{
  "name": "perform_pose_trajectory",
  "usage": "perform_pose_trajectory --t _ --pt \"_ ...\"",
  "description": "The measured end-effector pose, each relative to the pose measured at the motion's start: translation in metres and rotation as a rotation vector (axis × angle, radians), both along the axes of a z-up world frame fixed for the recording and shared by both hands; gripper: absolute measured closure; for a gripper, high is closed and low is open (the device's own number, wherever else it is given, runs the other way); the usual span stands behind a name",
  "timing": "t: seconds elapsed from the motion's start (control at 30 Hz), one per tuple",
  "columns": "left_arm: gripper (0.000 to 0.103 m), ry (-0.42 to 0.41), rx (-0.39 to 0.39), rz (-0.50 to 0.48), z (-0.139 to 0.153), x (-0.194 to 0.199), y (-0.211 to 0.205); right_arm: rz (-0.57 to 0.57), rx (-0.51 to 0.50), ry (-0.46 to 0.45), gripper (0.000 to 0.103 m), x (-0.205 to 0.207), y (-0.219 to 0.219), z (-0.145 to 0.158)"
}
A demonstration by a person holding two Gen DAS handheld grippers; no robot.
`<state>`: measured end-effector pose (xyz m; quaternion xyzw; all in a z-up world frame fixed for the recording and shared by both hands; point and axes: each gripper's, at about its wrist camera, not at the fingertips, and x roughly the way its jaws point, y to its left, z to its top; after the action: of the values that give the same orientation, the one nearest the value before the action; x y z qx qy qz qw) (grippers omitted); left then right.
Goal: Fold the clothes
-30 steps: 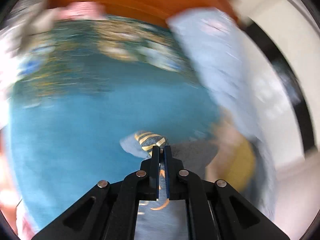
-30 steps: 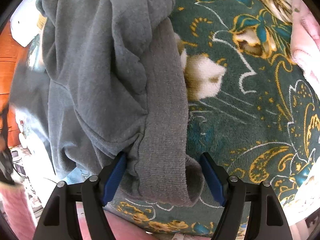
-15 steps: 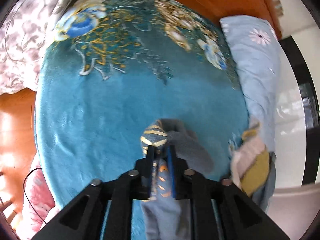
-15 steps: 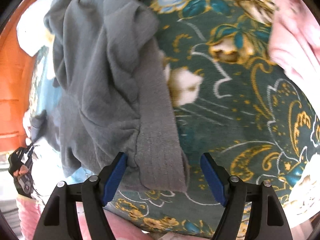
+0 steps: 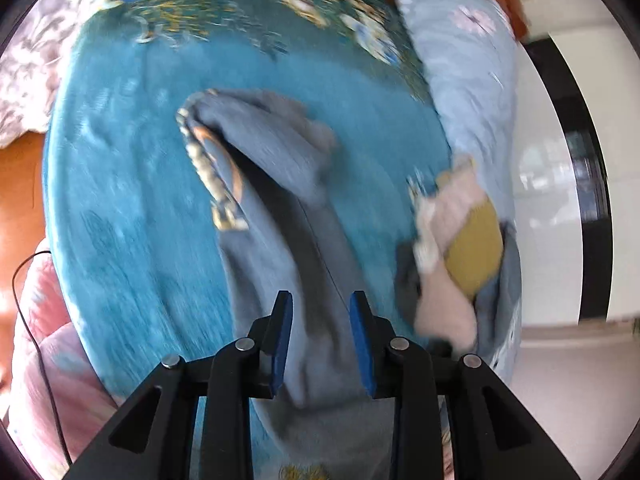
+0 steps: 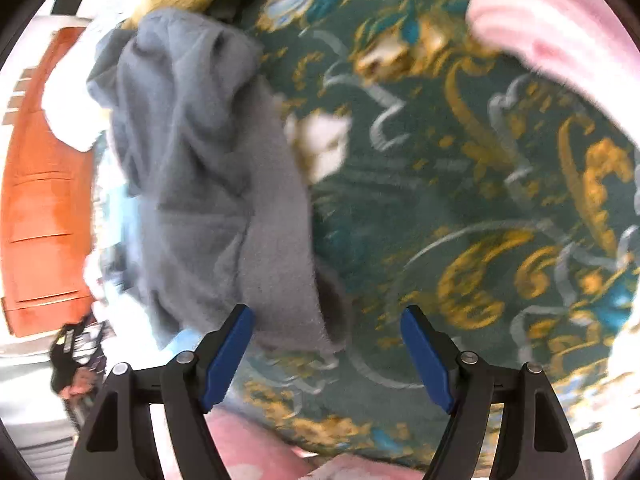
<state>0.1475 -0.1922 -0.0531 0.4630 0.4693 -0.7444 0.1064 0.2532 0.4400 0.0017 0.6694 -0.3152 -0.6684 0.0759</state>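
In the left wrist view, a pink quilted cover (image 5: 44, 344) occupies the lower left edge, with a thin dark cable (image 5: 28, 312) running over it. The teal plush blanket with gold floral border (image 5: 132, 208) fills the centre. On it lies the grey fleece garment with a gold-and-orange patterned trim (image 5: 280, 184), spread lengthwise toward the camera. The left gripper (image 5: 320, 332) has its blue-padded jaws opening; the near end of the garment lies between them, and the pads stand clear of the fabric on both sides. Further right, a bundle of beige, mustard and grey clothes (image 5: 452, 256) sits at the blanket edge, beside a pale blue flower-print pillow (image 5: 468, 68).

In the right wrist view, an orange wooden panel (image 6: 44, 204) stands at the left. The grey fleece garment (image 6: 208, 184) lies crumpled on the dark green part of the blanket (image 6: 440, 200), its ribbed hem reaching down to the left pad. The right gripper (image 6: 328, 352) stands wide apart and grips nothing; only blanket shows between most of the gap. A pink striped cloth (image 6: 552, 28) lies at the upper right.
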Motion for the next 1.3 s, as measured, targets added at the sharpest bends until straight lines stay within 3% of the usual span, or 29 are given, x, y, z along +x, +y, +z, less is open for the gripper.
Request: perform_pose_trajectory --t 0.07,0.17,0.23,0.27,0.33,0.53,0.63,0.7,0.77,0.83,0.9,1.1,1.2,1.27,1.3 --pt "0.071 0.012 -0.022 -0.052 0.005 0.003 0.018 0.053 -0.055 0.022 0.024 0.002 -0.008 0.002" --pt "0.07 0.006 -0.028 -0.098 0.005 0.006 0.036 0.066 -0.005 0.084 0.026 0.001 0.037 0.002" --pt "0.07 0.002 -0.04 -0.114 0.007 0.011 0.042 0.04 -0.007 0.129 0.046 -0.005 0.021 -0.037" --pt "0.07 0.001 -0.049 -0.117 0.008 0.014 0.044 0.057 -0.025 0.158 0.053 -0.007 0.017 -0.034" --pt "0.07 0.003 -0.047 -0.097 0.01 0.02 0.043 0.092 -0.061 0.216 0.077 -0.01 0.011 -0.027" --pt "0.07 0.011 -0.033 -0.04 0.015 0.038 0.03 0.228 -0.075 0.348 0.095 -0.009 0.016 0.044" --pt "0.07 0.023 -0.03 -0.013 0.018 0.046 0.021 0.175 -0.112 0.427 0.096 -0.03 -0.024 0.051" --pt "0.069 0.03 -0.019 0.011 0.019 0.05 0.013 0.137 -0.119 0.504 0.096 -0.032 -0.029 0.083" --pt "0.069 0.033 -0.006 0.024 0.017 0.052 0.008 0.101 -0.103 0.584 0.097 -0.022 -0.001 0.126" --pt "0.069 0.029 0.003 0.034 0.014 0.052 0.005 0.071 -0.05 0.615 0.098 -0.018 0.011 0.132" --pt "0.069 0.023 0.016 0.042 0.008 0.052 0.002 0.051 0.03 0.583 0.098 -0.026 -0.011 0.096" --pt "0.069 -0.023 0.021 0.052 -0.007 0.052 -0.01 0.046 0.282 0.146 0.098 -0.027 -0.007 -0.037" --pt "0.069 -0.026 -0.021 0.059 -0.005 0.047 -0.021 -0.002 0.318 0.087 0.093 -0.031 -0.012 -0.043" --pt "0.068 -0.025 -0.047 0.062 -0.003 0.041 -0.029 -0.026 0.373 0.129 0.087 -0.041 -0.014 -0.023" --pt "0.065 -0.027 -0.064 0.054 -0.003 0.036 -0.032 -0.035 0.405 0.164 0.076 -0.045 -0.016 -0.011"
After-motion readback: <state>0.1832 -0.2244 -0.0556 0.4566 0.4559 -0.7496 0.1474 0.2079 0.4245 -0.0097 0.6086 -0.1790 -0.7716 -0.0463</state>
